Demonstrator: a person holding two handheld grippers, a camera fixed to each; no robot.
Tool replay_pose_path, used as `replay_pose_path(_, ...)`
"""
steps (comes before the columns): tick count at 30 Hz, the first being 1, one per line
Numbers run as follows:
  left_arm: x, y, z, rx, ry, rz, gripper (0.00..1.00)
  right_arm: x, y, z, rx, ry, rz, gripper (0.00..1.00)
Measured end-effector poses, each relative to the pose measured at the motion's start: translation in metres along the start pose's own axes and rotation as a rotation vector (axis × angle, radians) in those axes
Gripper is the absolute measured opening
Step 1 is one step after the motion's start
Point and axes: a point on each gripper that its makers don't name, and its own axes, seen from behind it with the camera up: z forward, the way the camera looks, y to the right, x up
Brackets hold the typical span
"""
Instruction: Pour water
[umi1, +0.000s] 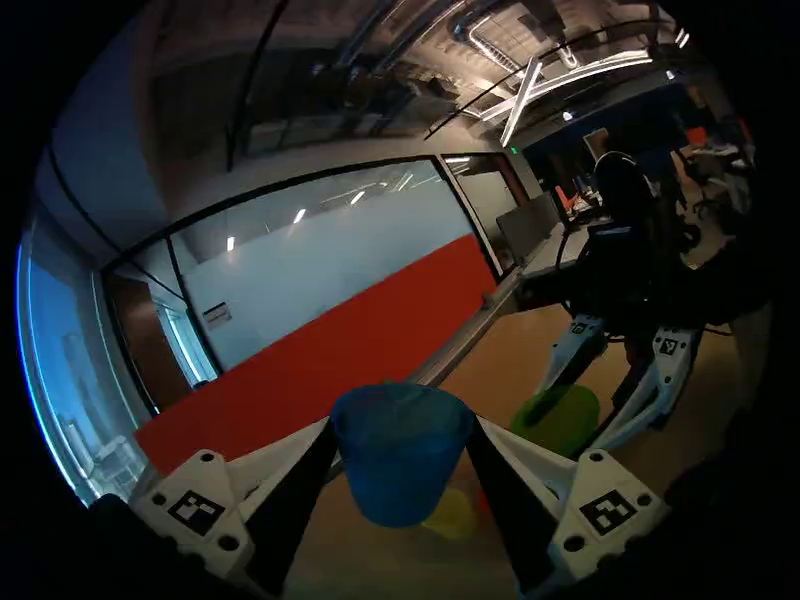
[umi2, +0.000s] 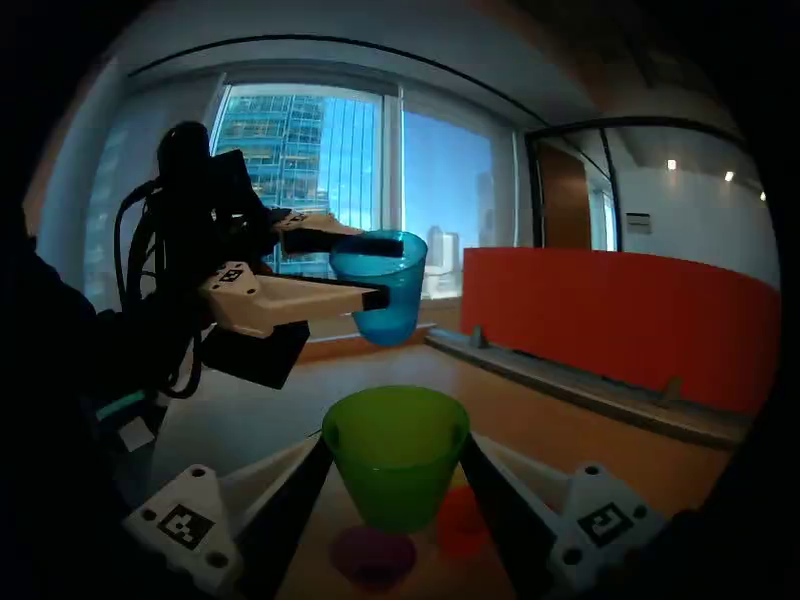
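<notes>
**A cup clasped in each gripper above the table**

The left gripper (umi1: 400, 430) has both fingers pressed against the sides of a blue cup (umi1: 402, 470), grasping it just under the rim. In the right gripper view, that cup hangs high over the wooden table (umi2: 580, 430), far and to the left, in front of the window (umi2: 300, 140). The right gripper (umi2: 396, 442) clamps a green cup (umi2: 396, 470) the same way, nearer and lower than the blue one. Below it a purple cup (umi2: 373, 556) and an orange cup (umi2: 462, 520) stand on the table, just beside each other. A red wall panel (umi2: 620, 310) runs along the far right. Whether either held cup contains water cannot be told.
</notes>
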Motion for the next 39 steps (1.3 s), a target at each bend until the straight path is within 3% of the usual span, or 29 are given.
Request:
replay_pose_path(9, 0.013, -0.003, 0.001, 0.009, 0.007, 0.095, 0.88, 0.002, -0.004, 0.004, 0.011, 0.001, -0.006, 0.91)
replay_pose_path(22, 0.028, 0.001, 0.002, 0.010, 0.001, 0.228, 0.87, 0.004, -0.008, 0.007, 0.023, 0.007, -0.007, 0.90)
replay_pose_path(39, 0.046, 0.004, 0.005, 0.023, 0.012, 0.356, 0.88, 0.006, -0.008, 0.008, 0.029, 0.011, -0.010, 0.90)
